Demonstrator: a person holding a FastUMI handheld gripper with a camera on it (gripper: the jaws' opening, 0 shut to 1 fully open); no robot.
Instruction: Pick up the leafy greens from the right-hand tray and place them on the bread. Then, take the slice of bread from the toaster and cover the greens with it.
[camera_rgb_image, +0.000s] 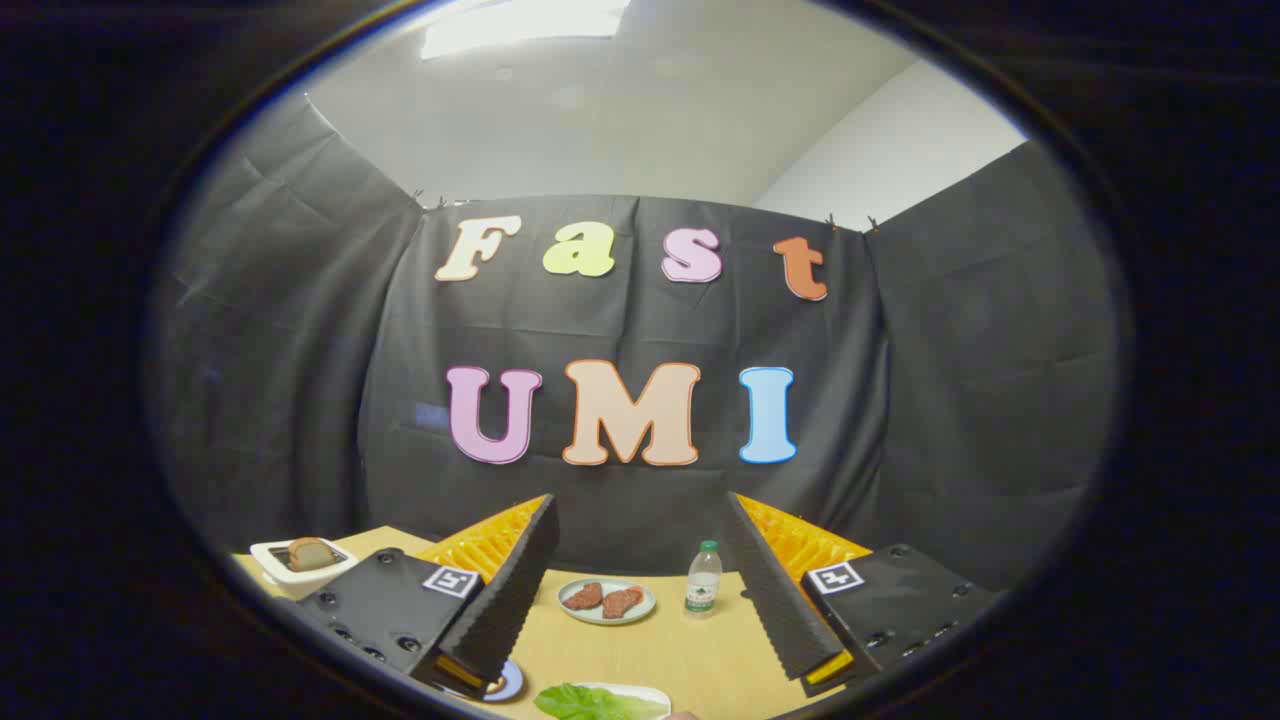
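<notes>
Green leafy greens low between wide-spread tongs, seemingly on white tray; nothing gripped.

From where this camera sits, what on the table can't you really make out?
- Flat green lettuce leaf on its white tray: near part cut off by the view's edge, between the open gripper fingers.
- Small blue-rimmed plate: mostly behind the left black finger, contents unclear.
- Brown bread slice in the white toaster: lower half hidden inside.
- Clear plastic bottle: label too small.
</notes>
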